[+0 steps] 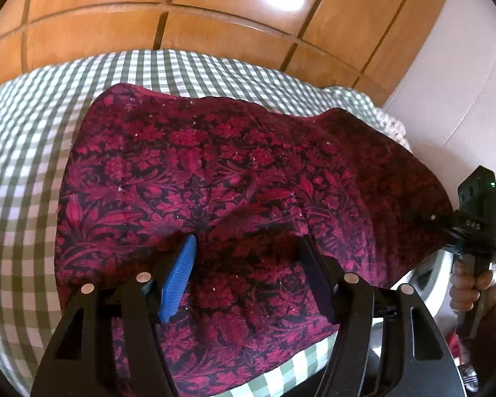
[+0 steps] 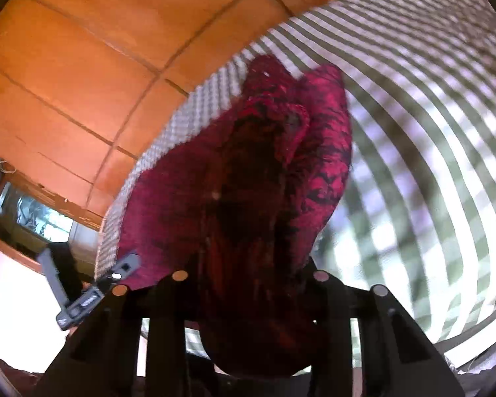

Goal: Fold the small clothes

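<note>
Dark red floral garment (image 1: 215,172) spread across the green-checked tablecloth (image 1: 26,152), mid-fold at best.

Mostly flat over the table, with one corner pulled up off to the side and bunched between the right gripper (image 2: 248,284) fingers, pinched tight on the cloth as far as could be told. Left gripper (image 1: 244,264) fingers spread wide over the near edge, blue pad (image 1: 178,274) and dark finger resting on the fabric with a swath between them, not squeezing anything yet. Looked like an early stage: no clean crease visible, whole fold still left to do, then squaring up. No baskets, bins or other containers anywhere in view, just wooden panelling (image 1: 148,10) behind the table.
</note>
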Motion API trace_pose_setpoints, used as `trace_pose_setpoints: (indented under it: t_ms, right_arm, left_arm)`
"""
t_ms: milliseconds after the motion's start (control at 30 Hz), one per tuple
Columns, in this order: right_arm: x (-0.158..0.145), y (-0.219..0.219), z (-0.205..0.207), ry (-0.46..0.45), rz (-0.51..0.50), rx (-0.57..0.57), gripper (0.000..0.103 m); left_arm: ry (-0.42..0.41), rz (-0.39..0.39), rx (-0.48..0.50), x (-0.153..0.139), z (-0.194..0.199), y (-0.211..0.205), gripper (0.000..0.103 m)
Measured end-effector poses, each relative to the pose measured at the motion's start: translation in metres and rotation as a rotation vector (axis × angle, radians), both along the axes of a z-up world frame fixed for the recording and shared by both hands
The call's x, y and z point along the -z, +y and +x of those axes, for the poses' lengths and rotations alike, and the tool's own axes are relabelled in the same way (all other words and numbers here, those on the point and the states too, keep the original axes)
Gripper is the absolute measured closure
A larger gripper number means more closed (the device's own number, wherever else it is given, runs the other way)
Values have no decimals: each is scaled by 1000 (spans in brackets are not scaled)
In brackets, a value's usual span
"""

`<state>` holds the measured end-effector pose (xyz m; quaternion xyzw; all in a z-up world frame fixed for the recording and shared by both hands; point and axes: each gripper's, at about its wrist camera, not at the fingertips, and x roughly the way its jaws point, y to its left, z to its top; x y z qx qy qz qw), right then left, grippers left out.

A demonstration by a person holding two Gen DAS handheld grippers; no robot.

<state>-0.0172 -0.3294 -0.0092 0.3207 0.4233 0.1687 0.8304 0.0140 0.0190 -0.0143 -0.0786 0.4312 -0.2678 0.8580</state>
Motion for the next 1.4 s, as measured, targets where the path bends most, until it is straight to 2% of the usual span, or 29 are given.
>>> trace_pose_setpoints:
  t_ms: [100,267,300,333,400,533,600,700,767,867,933,1067,1133,1167,1200,1233,1267,1300,1333,1367,1400]
  right_arm:
    - [-46,35,3,-113,-19,-80,73]
    - [-87,103,21,-206,-31,-210,74]
    - [-91,119,25,-214,-41,-241,74]
    - [-92,129,25,-217,-49,-260,74]
    - [-95,161,30,-222,-83,-314,74]
    - [-88,216,34,-221,-174,-416,74]
    - [-81,244,34,-223,-247,-466,75]
    - [-68,284,22,-256,-399,-547,76]
    - [-58,306,15,-285,-487,-592,76]
    - [-42,323,4,-322,-575,-624,76]
    - [-39,326,-2,-350,-616,-621,76]
    - [-36,330,-22,-415,-681,-630,76]
    - [-34,331,-26,-432,-692,-629,76]
    - [-34,331,-28,-440,-698,-627,76]
    - [-34,330,-29,-445,-699,-625,76]
    - [-35,330,-30,-449,-699,-621,76]
    - [-35,329,-34,-451,-683,-617,68]
    - [-32,325,-40,-443,-636,-635,60]
    - [-38,320,-37,-430,-555,-666,40]
    - [-46,306,-36,-406,-429,-699,26]
    - [-53,293,-35,-387,-336,-713,24]
  left_arm:
    - [16,-61,-6,2,3,10,40]
    - [14,-104,-21,3,4,19,40]
    - [12,-104,-26,1,3,23,45]
    - [9,-108,-35,-3,3,29,49]
    - [8,-158,-65,-10,2,49,49]
    - [-16,-236,-197,-26,-3,110,49]
    - [-31,-314,-249,-35,-10,144,49]
    - [-59,-438,-259,-50,-19,178,49]
    - [-76,-476,-223,-60,-19,183,49]
    - [-65,-474,-161,-64,-12,173,47]
    - [-29,-469,-119,-63,0,160,36]
    - [50,-409,-81,-55,25,130,36]
    - [100,-413,-37,-49,37,118,36]
    - [112,-402,-33,-48,41,113,38]
    - [125,-376,-22,-48,46,105,51]
    - [128,-334,-22,-47,50,99,72]
    - [121,-261,-42,-48,53,91,82]
    - [121,-253,-41,-47,55,90,85]
    - [118,-259,-40,-49,56,88,86]
    - [109,-249,-41,-51,57,88,87]
    - [97,-236,-42,-54,56,87,87]
